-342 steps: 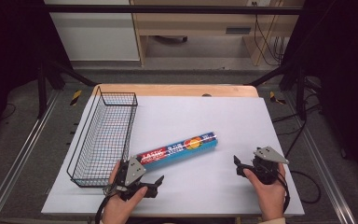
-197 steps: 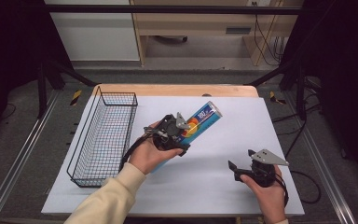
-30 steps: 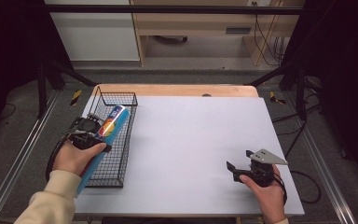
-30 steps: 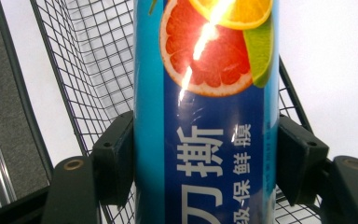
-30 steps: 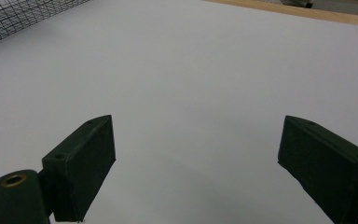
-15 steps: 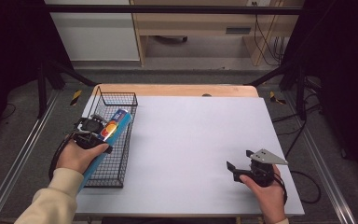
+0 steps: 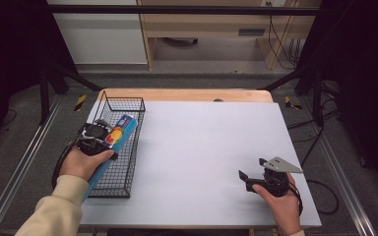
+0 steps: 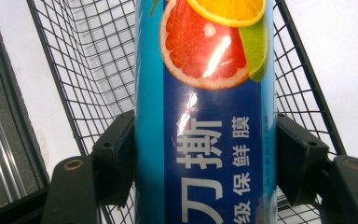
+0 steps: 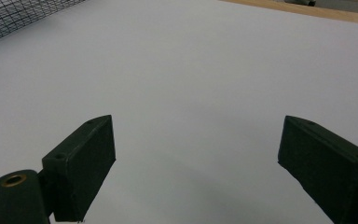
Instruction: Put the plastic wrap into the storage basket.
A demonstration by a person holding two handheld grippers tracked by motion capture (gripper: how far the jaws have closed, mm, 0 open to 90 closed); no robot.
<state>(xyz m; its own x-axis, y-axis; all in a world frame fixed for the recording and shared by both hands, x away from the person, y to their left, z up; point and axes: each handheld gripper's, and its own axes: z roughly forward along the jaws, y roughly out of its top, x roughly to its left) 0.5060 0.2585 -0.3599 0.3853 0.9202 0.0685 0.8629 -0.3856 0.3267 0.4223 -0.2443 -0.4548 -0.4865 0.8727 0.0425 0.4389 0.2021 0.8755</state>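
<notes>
A long blue cling-film box with citrus fruit printed on it lies lengthwise over the black wire basket at the table's left edge. My left gripper is shut on the box near its middle. In the left gripper view the two black pads press on both sides of the box, with the basket mesh just below. I cannot tell whether the box touches the basket floor. My right gripper rests at the table's front right, open, nothing between its jaws.
A white sheet covers the table, with a wooden strip along its far edge. The basket's corner appears at the top left of the right gripper view. Metal rails run along the floor on both sides.
The box lay in the middle of the table; my left gripper took hold of it and carried it left over the basket. Over the last second it barely moved. The right gripper stayed put.
</notes>
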